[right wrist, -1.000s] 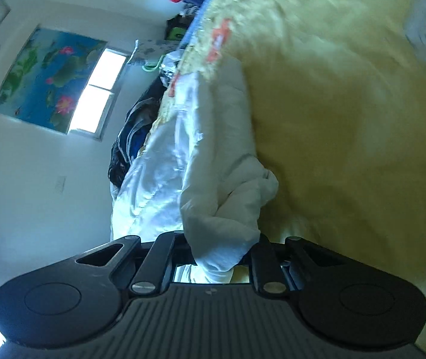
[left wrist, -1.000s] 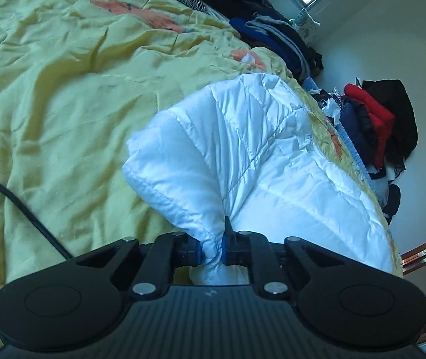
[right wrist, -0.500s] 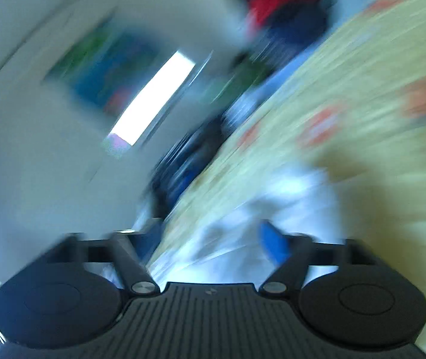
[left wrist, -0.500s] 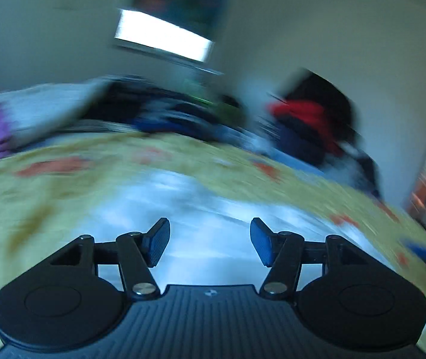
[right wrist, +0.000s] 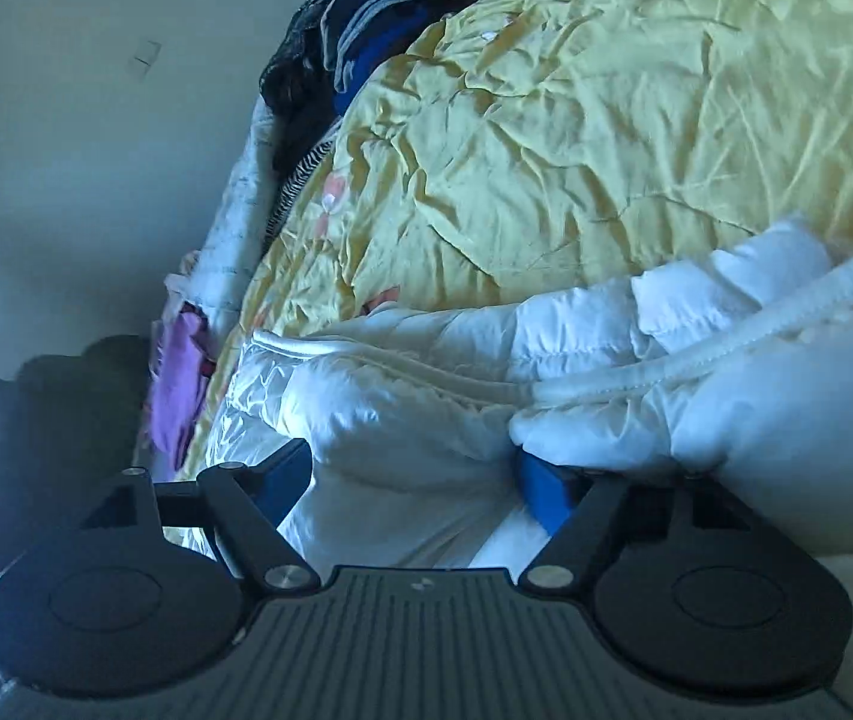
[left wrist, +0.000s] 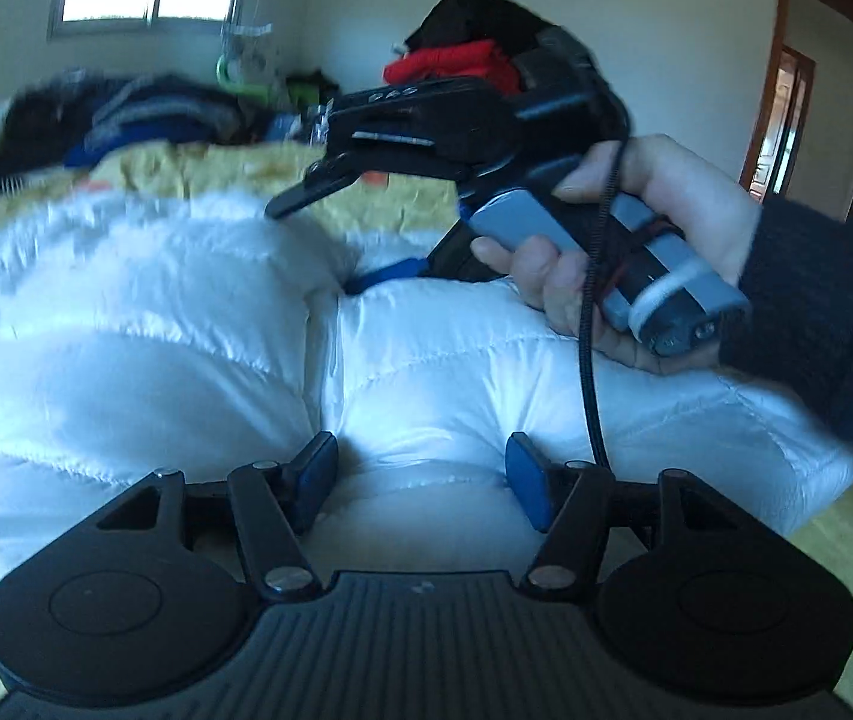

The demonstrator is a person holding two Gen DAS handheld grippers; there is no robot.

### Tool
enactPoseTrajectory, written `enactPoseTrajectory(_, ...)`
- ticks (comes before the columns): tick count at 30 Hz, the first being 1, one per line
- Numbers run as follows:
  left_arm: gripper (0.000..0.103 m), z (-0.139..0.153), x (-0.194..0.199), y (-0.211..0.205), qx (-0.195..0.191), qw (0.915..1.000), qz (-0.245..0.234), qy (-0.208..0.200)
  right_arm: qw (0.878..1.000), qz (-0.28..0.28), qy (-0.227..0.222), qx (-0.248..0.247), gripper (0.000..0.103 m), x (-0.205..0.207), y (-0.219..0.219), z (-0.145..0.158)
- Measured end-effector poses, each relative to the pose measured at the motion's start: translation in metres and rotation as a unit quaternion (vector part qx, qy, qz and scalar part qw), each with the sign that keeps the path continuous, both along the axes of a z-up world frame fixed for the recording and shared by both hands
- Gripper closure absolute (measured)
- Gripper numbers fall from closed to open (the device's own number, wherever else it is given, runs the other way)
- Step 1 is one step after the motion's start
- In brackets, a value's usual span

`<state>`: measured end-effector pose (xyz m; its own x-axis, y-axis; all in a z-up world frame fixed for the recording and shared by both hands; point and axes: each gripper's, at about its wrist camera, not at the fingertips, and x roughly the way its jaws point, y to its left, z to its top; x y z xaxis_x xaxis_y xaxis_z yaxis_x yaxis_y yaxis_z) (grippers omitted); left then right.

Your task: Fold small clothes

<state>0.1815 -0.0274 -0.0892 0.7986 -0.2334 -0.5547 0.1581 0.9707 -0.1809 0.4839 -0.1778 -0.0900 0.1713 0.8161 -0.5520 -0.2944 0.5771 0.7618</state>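
Note:
A white puffy quilted jacket (left wrist: pixel 186 330) lies spread on the yellow bedspread (left wrist: pixel 198 171). My left gripper (left wrist: pixel 420 474) is open, its blue pads either side of a bulge of the jacket at its near edge. In the left wrist view the right gripper (left wrist: pixel 342 240) is held by a hand over the jacket's middle, its fingers open with the tips at the fabric. In the right wrist view the right gripper (right wrist: pixel 414 474) is open with jacket (right wrist: pixel 426 420) fabric bulging between its pads, and a ribbed hem (right wrist: pixel 696 360) runs across.
A pile of dark and blue clothes (left wrist: pixel 144 114) lies at the far side of the bed, also in the right wrist view (right wrist: pixel 366 30). Red and black garments (left wrist: pixel 462 54) hang by the wall. A purple cloth (right wrist: pixel 174 384) lies at the bed's edge. A doorway (left wrist: pixel 786 114) is at the right.
Both grippers let go of the jacket and opened. They swung round fast and now sit low against the jacket, which lies flat on the bed.

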Motion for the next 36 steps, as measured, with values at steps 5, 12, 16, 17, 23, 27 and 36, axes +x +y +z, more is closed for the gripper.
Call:
enactPoseTrajectory(5,0.041,-0.006,0.001,0.005,-0.011,0.9999,-0.002,0.001,1.0,-0.014,-0.003,0.007,0.043,-0.003,-0.006,-0.014)
enactPoseTrajectory(12,0.04,-0.003,0.008,0.004,-0.005,1.0,-0.008,0.001,0.998,-0.053,-0.013,0.02,0.04,-0.012,-0.022,0.005)
enactPoseTrajectory(16,0.04,-0.004,0.009,0.002,-0.002,1.0,-0.007,0.001,0.997,-0.036,-0.049,0.048,0.032,-0.044,-0.036,0.034)
enactPoseTrajectory(17,0.04,-0.003,0.009,0.002,-0.001,1.0,-0.006,0.001,0.998,-0.021,-0.053,0.037,0.028,-0.05,-0.034,0.038)
enactPoseTrajectory(23,0.04,-0.003,0.012,0.001,0.001,1.0,-0.005,-0.001,0.994,0.01,-0.095,-0.061,0.031,-0.061,-0.019,0.026)
enactPoseTrajectory(27,0.04,-0.004,0.011,0.001,-0.002,1.0,-0.002,-0.002,0.992,0.011,-0.109,-0.07,0.036,-0.057,-0.012,0.005)
enactPoseTrajectory(36,0.039,0.012,-0.008,0.013,-0.014,0.9996,0.009,-0.022,0.991,-0.01,-0.128,-0.027,0.051,-0.059,-0.029,-0.011)
